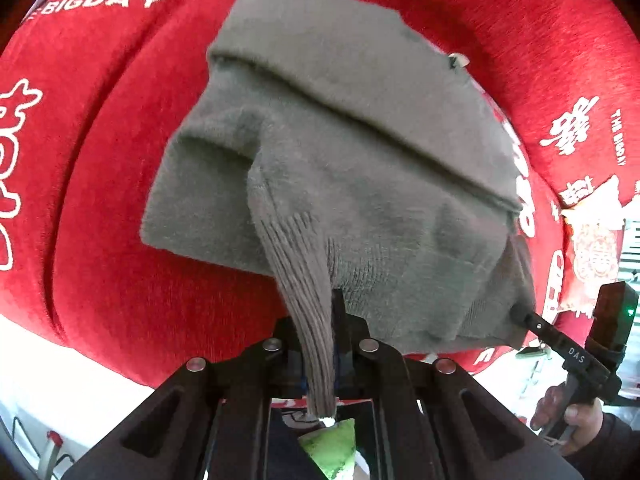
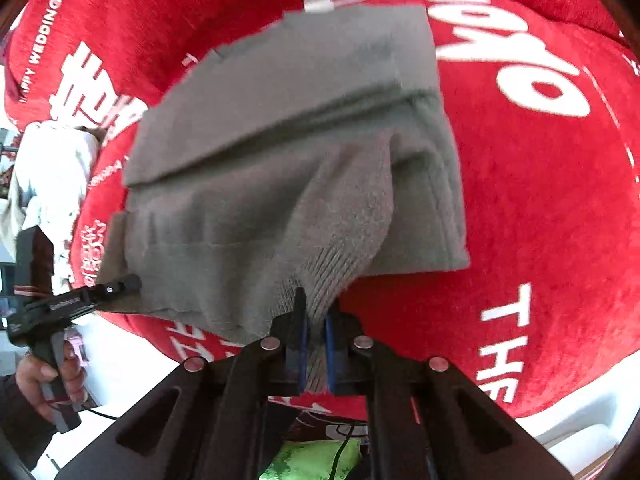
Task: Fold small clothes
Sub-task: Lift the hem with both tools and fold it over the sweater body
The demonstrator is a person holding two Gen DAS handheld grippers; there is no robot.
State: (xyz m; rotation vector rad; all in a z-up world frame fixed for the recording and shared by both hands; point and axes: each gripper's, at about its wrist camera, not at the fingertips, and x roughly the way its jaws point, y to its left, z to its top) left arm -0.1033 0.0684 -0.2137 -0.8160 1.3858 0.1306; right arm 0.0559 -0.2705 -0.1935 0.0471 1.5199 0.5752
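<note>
Grey knit [image 1: 320, 152] lies partly folded on red cloth [image 1: 104, 184]. Left gripper [image 1: 320, 344] jaws narrow, pinching its ribbed hem, which is pulled into a strand. Right gripper [image 2: 314, 332] jaws narrow, clamping the opposite ribbed corner

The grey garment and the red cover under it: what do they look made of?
Grey garment: looks like a soft knit, wool or acrylic; ribbed hem pinched in the left gripper, fuzzy nap on the flat panels. Red cover: seems a plush, chenille-like fabric, matte, with fine ridged pile and white printed or woven lettering. The exact fibre cannot be told from either.
</note>
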